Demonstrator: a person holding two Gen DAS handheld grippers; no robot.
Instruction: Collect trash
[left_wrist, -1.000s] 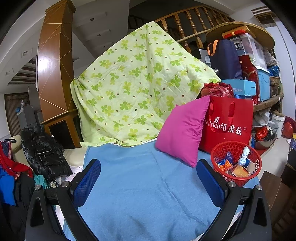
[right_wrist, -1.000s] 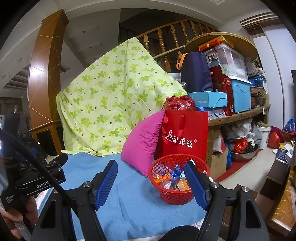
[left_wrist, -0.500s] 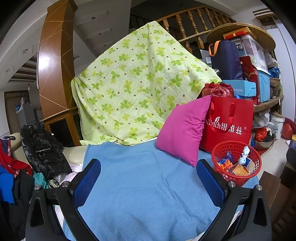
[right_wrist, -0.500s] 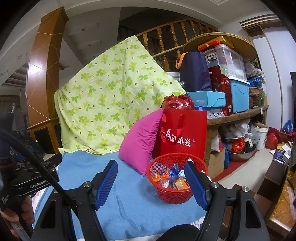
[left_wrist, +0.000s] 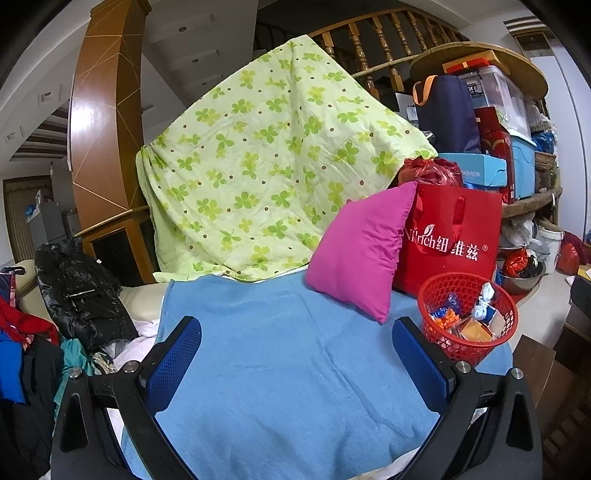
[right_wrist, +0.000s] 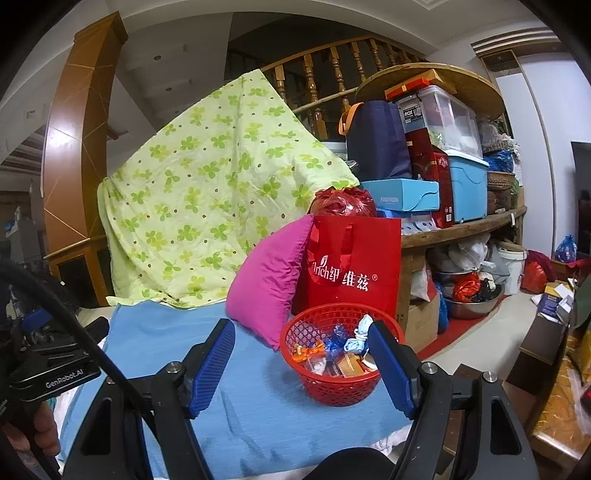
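Note:
A red mesh basket (left_wrist: 467, 317) (right_wrist: 334, 384) sits at the right end of a blue blanket (left_wrist: 288, 369) (right_wrist: 155, 339). It holds several wrappers, orange, blue and white. My left gripper (left_wrist: 295, 365) is open and empty, held over the blanket to the left of the basket. My right gripper (right_wrist: 301, 369) is open and empty, just in front of the basket, which shows between its blue pads. The left gripper's body also shows at the left edge of the right wrist view (right_wrist: 55, 369).
A magenta pillow (left_wrist: 360, 251) leans on a red shopping bag (left_wrist: 450, 236) behind the basket. A green clover-print quilt (left_wrist: 266, 170) hangs behind the blanket. Dark clothes (left_wrist: 77, 295) pile at the left. Shelves with boxes (right_wrist: 443, 166) stand at the right.
Both views have shifted only slightly; the right gripper has drifted a little to the left. Both grippers stay open and empty.

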